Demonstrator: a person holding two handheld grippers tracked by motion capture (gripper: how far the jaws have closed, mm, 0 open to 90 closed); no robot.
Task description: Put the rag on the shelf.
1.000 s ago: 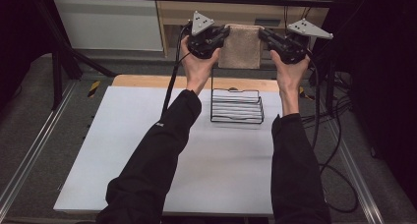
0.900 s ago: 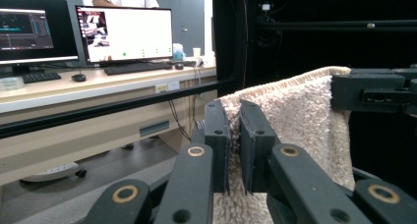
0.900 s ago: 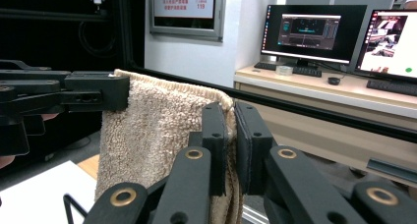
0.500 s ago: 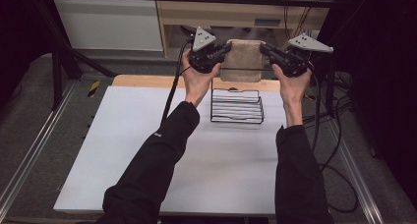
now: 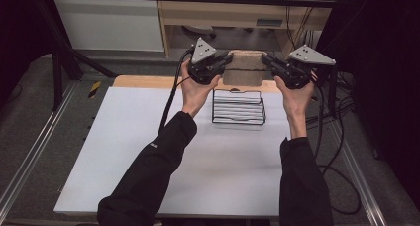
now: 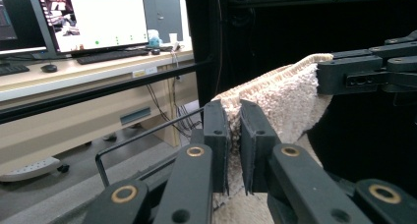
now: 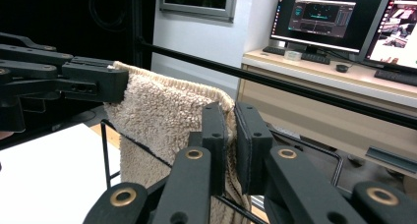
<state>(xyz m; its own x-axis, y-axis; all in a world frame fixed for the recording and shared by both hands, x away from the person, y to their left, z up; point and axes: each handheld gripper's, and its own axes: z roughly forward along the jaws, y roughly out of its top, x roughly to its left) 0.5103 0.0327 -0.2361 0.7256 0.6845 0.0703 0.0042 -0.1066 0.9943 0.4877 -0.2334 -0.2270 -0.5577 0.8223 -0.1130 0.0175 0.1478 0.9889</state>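
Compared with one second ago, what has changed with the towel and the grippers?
Both hands have drawn slightly back toward the person, bringing the towel closer above the wire rack. The left hand-held gripper and right hand-held gripper stay clamped on its upper corners. The rack has not moved.

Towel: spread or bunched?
Spread: the towel hangs taut between left tongs and right tongs, each clamping a top corner above the wire rack.

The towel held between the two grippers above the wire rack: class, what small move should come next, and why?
Probably lower both grippers together so the towel drapes over the wire rack. The left gripper and right gripper each pinch an upper corner, the cloth is spread between them, and it hangs at the rack's far side, above its top bar.
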